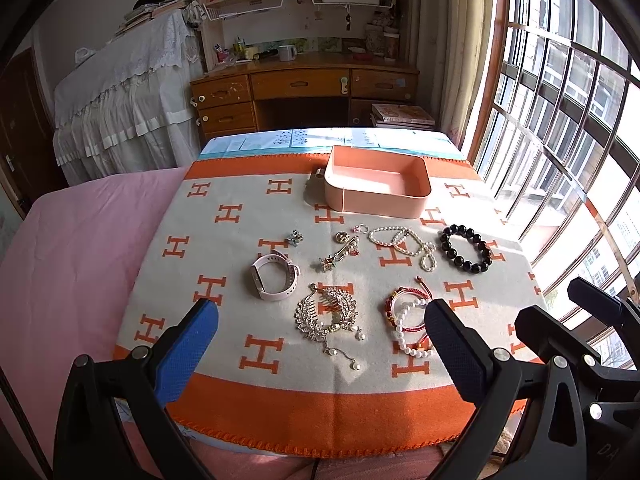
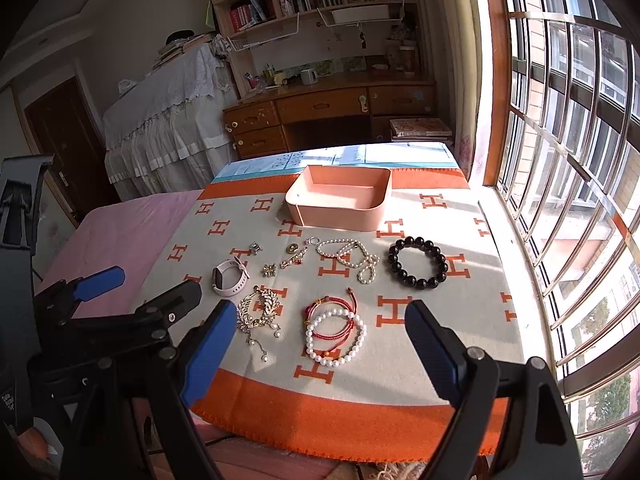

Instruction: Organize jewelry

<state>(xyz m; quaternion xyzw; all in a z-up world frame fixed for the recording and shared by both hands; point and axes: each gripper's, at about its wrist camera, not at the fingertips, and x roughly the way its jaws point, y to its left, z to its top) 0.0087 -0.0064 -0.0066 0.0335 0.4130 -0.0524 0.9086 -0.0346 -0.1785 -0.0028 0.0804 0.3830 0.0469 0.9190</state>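
Both claws, left (image 1: 320, 344) and right (image 2: 318, 344), hung apart and empty above the near tabletop edge. Loose jewelry lay before the empty pink plastic tray (image 2: 340, 200). The white pearl bracelet (image 2: 336, 336) was nearest: best pinched at its rim.

bright daylight from right window (image 1: 560, 128) | fisheye-warped edges | sharp
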